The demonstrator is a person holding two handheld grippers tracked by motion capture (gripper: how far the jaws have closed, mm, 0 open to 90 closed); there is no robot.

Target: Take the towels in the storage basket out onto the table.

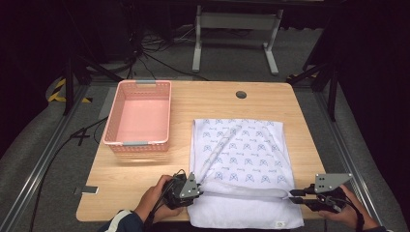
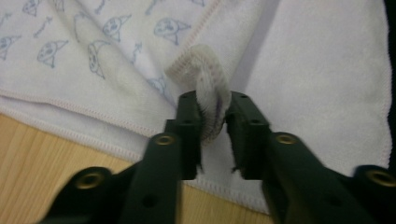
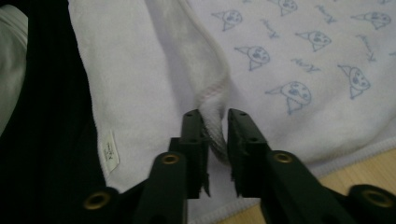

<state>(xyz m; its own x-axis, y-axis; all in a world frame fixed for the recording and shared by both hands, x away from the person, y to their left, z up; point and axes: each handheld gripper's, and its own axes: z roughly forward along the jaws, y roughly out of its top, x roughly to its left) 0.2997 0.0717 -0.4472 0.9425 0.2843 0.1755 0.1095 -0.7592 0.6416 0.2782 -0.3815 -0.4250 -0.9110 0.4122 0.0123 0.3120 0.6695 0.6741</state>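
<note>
the towel [image 1: 244,159] lies flat on the near right part of the table [image 1: 145,193], printed side up, with its near edge folded back into a plain white band. i have a corner of that fold at each end. in my left gripper view the left gripper [image 2: 215,119] has a rolled bit of hem between its jaws — they stand a little apart, the cloth loose in the gap, not squeezed. in my right gripper view the right gripper [image 3: 215,128] shows the same: jaws slightly parted around the stitched hem, the small label [image 3: 109,151] just to the side. from the high view, the pink basket [image 1: 139,113] sits beyond on the left, well apart from the towel.
</note>
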